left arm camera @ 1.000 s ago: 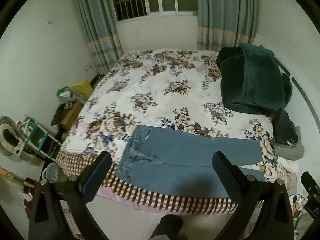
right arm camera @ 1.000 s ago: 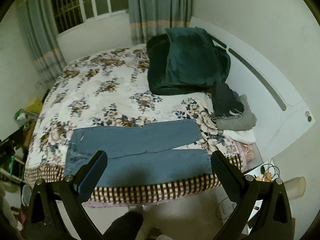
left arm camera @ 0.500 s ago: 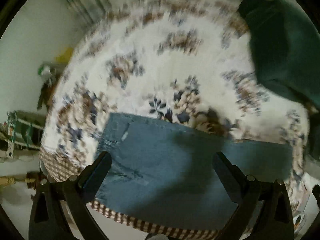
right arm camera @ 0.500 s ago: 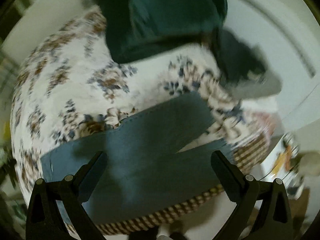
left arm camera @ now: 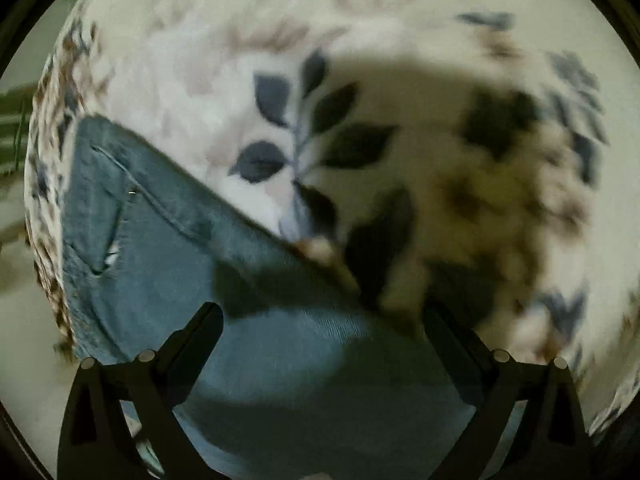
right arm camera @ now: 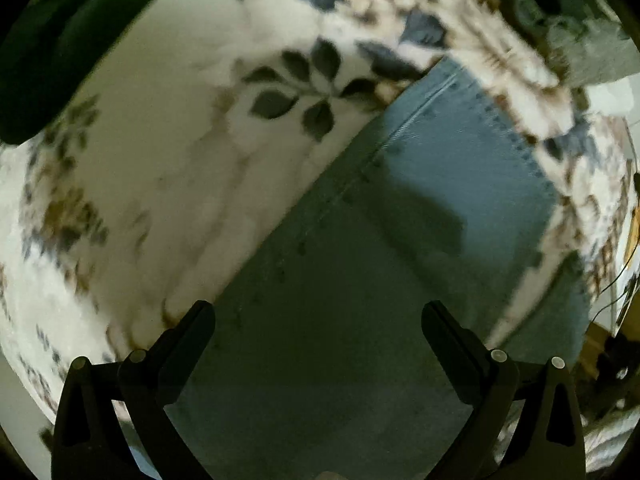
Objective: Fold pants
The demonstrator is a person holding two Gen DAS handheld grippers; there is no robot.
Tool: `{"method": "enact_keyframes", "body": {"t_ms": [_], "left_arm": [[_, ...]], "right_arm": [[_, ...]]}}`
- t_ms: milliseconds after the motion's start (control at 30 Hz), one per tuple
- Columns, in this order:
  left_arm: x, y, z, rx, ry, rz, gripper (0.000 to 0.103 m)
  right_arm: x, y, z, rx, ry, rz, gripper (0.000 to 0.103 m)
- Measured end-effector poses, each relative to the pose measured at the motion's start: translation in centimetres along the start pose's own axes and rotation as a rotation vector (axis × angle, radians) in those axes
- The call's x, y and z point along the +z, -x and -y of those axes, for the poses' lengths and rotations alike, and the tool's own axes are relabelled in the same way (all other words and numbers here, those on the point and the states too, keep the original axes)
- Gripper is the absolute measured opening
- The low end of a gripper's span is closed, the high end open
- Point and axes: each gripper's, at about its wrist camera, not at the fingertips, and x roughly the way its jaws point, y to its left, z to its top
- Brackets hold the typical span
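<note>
Blue denim pants lie flat on the floral bedspread. In the left wrist view I see their waist end with a pocket seam, and my left gripper is open, close above the pants' far edge. In the right wrist view a pant leg with its stitched hem runs to the upper right. My right gripper is open, close above the leg near its far edge. Both views are motion-blurred.
A dark green blanket lies at the upper left of the right wrist view. A grey cloth sits at the upper right. The bed's edge and floor clutter show at the far right.
Both grippers have dropped from standing height in front of the bed to just above the pants, left over the waist end, right over the leg end. Both stay open.
</note>
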Motion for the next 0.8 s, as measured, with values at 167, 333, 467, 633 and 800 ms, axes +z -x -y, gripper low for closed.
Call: {"method": "enact_keyframes", "body": {"t_ms": [167,333,467,633,800], "left_arm": [[-0.8,0.4,-0.9,-0.045,0.045,0.028,0.077],[-4.3,4.5,-2.9,-0.072,0.001,0.152,0.006],[-8.2,8.4,-5.4,-0.163,0.003,0.224,0.005],[-15.1,14.9,-8.9,-0.247,-0.005,0.351,0.004],[-22.3,14.9,-15.6,-0.32,0.005,0.444,0.004]], "right_arm": [[1.7,-4.8,-1.3,-0.005,-0.051,-0.048,0.101],[2.2,-6.9,-1.6,0.008,-0.084,-0.038,0.052],[0.6,-6.6,-1.1,0.046,-0.054,0.015,0.008],[-3.3,-4.5,1.3,0.151,0.0,0.093,0.006],[-9.4,0.1,4.9,0.25,0.057,0.141,0.005]]}}
